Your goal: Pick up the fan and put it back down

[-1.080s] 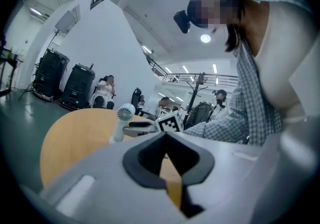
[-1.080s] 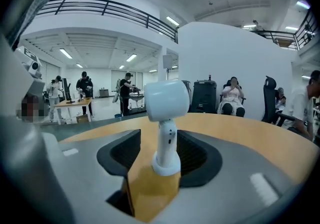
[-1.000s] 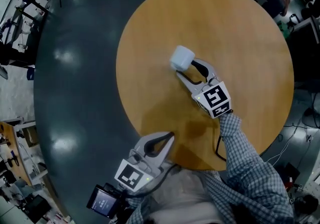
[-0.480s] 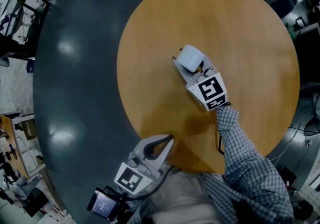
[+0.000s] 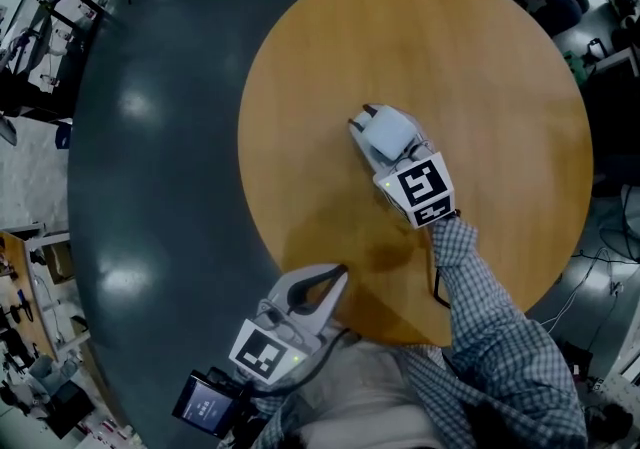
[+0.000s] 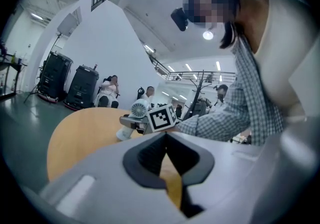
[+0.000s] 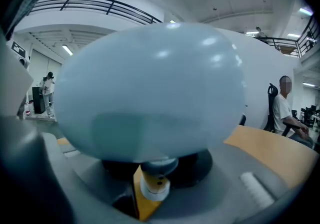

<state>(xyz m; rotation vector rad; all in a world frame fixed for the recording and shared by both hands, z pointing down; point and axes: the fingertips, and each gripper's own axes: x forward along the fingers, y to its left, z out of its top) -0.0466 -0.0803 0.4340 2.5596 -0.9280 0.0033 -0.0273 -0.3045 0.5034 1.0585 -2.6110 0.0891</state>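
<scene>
The fan (image 5: 392,137) sits a little above the middle of the head view, on the left half of the round wooden bench (image 5: 500,47). It is between the fingers of the right gripper (image 5: 389,127). Those fingers have just been closing and now clamp the fan from both sides at about half their spread. In the right gripper view the fan's pale rounded head (image 7: 150,88) fills most of the frame, with its stem showing below it. Whether its foot touches the wood cannot be told.

The left gripper (image 5: 343,270) hangs at the lower middle of the head view, over the bench's near edge and well apart from the fan. Its fingers are closed tip to tip with nothing between them. Dark floor (image 5: 150,157) surrounds the bench.
</scene>
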